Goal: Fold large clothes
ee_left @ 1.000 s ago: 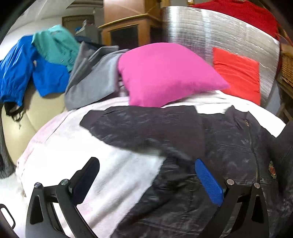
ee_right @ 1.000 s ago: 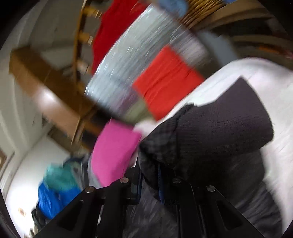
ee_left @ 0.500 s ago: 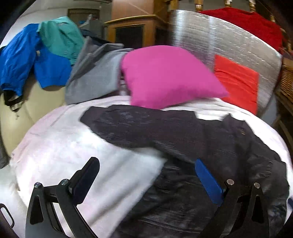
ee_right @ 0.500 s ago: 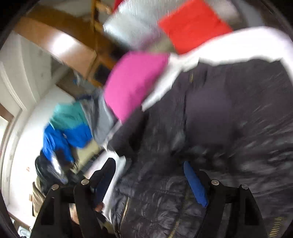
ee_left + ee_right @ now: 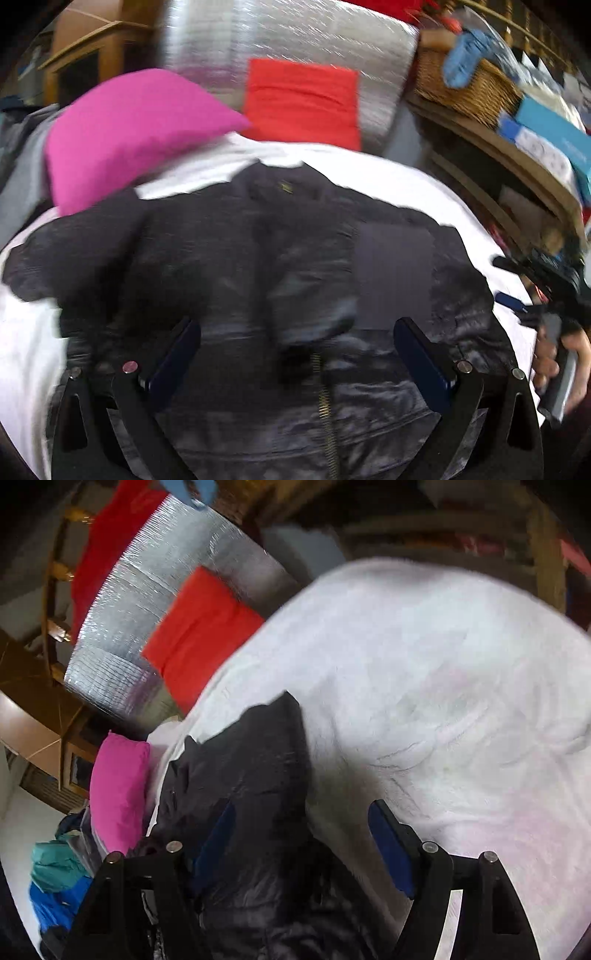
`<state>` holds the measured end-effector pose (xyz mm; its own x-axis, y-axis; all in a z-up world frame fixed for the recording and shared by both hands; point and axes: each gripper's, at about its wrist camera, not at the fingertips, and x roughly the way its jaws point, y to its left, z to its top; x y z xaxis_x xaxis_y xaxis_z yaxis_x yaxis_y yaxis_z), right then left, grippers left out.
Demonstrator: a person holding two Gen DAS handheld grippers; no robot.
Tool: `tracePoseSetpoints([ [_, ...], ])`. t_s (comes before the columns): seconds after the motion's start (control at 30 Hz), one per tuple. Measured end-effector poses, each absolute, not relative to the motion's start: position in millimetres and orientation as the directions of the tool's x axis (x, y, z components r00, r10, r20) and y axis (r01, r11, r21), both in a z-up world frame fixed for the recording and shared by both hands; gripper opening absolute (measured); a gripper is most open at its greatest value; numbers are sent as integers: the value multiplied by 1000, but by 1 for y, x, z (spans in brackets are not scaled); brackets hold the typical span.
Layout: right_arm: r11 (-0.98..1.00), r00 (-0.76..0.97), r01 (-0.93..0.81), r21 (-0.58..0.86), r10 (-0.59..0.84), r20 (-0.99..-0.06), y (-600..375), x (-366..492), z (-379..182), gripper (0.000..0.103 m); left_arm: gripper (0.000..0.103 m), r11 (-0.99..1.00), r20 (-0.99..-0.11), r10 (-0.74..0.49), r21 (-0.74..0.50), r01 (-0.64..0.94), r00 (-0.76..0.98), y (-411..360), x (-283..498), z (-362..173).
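While the black quilted zip jacket is lying on the white fleece blanket with sleeves tucked inward, the left gripper is hanging wide open and empty, the right gripper is narrowing over the jacket's edge, and body folds are remaining.

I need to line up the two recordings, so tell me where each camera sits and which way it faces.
Left wrist: on the left hand-held gripper, aimed down and forward over the dark jacket toward the pink pillow; shows its open fingers, plus the right hand.
Right wrist: on the right hand-held gripper, tilted, over the jacket's edge and the white blanket; its jaws are closing, with jacket fabric between them.
Shared: jacket, blanket, pink pillow, red cushion.
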<state>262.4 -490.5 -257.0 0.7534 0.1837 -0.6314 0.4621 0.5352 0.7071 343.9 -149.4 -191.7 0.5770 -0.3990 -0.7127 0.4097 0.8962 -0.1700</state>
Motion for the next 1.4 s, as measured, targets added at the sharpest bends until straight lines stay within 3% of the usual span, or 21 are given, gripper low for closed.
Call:
tracePoseSetpoints([
  [0.07,533,743,444,720,230,-628,-491,279,-264,77,103,897,-723,-387,-152,415,572,-161,349,-197],
  [0.13,553,725,438,709,250,-642,-486,297,-272,70,103,900,-724,-381,-148,410,575,-169,354,-200],
  [0.17,567,707,439,697,261,-658,-484,305,-276,60,103,903,-724,-378,-151,403,577,-171,357,-202],
  [0.2,576,693,440,689,270,-669,-485,303,-279,40,103,908,-725,-371,-150,392,581,-172,361,-203],
  [0.3,636,667,457,622,219,-713,-474,307,-276,30,103,926,-749,-338,-156,344,570,-167,374,-212],
  [0.33,650,676,453,611,197,-711,-473,304,-269,26,98,923,-750,-355,-185,337,559,-166,377,-215],
  [0.4,670,706,437,601,158,-690,-470,296,-254,19,73,916,-749,-384,-239,321,539,-158,381,-219],
  [0.43,679,720,432,594,137,-680,-467,294,-247,19,57,908,-750,-406,-268,321,522,-154,383,-220],
  [0.53,707,739,439,555,68,-670,-461,286,-235,16,52,918,-758,-391,-280,282,522,-140,386,-221],
  [0.73,723,704,502,474,-23,-710,-460,286,-233,11,52,925,-740,-378,-326,195,557,-96,390,-205],
  [0.97,717,694,495,490,13,-720,-461,286,-238,11,52,945,-737,-282,-324,46,614,-21,399,-192],
  [1.13,676,697,497,544,62,-714,-465,282,-239,16,53,933,-712,-299,-357,39,635,8,393,-179],
  [1.17,671,697,496,551,71,-713,-465,283,-239,29,54,928,-705,-312,-369,47,637,9,393,-178],
  [1.2,660,698,491,568,92,-710,-465,284,-240,56,55,922,-693,-327,-383,56,643,12,390,-175],
  [1.27,643,718,479,597,104,-689,-465,282,-240,81,64,915,-662,-344,-396,79,666,14,383,-168],
  [1.4,665,732,457,591,97,-674,-458,284,-236,81,75,922,-621,-363,-349,170,695,-2,373,-157],
])
